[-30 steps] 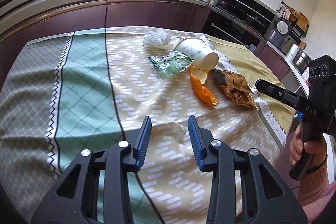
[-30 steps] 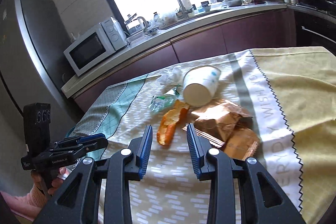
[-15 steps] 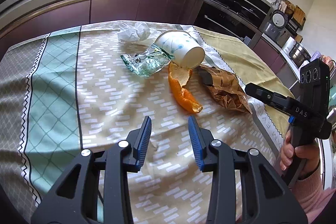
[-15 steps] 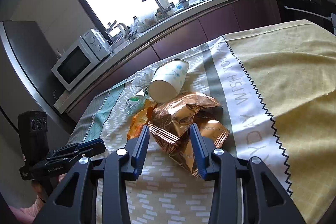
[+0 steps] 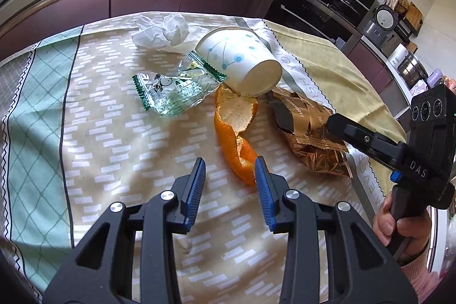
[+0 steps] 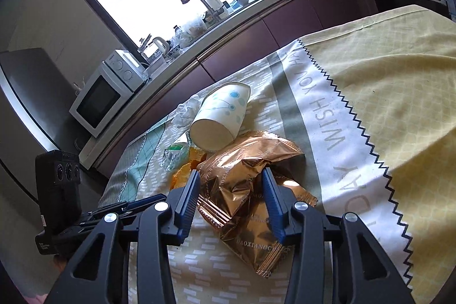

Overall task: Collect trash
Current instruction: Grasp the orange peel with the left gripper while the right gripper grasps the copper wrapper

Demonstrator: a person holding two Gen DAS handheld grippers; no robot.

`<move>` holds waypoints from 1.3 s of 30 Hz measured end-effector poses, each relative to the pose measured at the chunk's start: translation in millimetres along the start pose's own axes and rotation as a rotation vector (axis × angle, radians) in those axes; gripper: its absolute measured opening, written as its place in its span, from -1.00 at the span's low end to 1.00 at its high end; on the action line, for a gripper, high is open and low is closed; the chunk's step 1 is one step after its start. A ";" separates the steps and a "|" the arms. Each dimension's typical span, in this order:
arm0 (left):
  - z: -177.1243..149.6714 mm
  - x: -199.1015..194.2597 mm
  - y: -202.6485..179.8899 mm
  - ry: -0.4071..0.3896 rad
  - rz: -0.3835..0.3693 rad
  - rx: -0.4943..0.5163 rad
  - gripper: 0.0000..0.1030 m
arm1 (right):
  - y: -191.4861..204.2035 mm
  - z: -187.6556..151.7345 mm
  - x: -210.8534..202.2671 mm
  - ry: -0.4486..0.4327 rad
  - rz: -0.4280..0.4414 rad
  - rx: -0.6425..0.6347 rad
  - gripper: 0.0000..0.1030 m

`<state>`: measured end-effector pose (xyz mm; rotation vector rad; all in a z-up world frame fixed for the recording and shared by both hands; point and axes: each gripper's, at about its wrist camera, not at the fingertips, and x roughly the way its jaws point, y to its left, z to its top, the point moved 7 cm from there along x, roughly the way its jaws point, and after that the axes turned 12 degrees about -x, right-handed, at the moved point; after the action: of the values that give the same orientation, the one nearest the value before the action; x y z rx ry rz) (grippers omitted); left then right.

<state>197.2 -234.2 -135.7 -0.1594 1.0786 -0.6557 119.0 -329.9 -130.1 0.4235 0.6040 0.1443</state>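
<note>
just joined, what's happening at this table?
A person is clearing trash off a tablecloth with two hand-held grippers. The right hand-held gripper has its jaws on either side of the gold snack bag; they have just been opening and are not yet pressing on it. The left hand-held gripper is open, with the orange peel right at its tips. A paper cup on its side, a clear wrapper and a crumpled tissue lie untouched.

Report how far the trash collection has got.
Done: nothing collected. In hand: the right gripper has just been opening its jaws around the gold wrapper without pinching it, and the left gripper is open by the orange peel. Left: paper cup, tissue, green wrapper.
</note>
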 end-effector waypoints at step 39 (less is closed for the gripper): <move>-35.6 -48.2 21.9 -0.013 -0.042 0.024 -0.67 | 24.2 3.6 -42.9 -0.090 0.074 -0.059 -0.68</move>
<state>161.2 -182.6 -125.4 -0.1660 1.0569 -0.7046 85.9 -320.0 -94.9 0.3935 0.4945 0.2123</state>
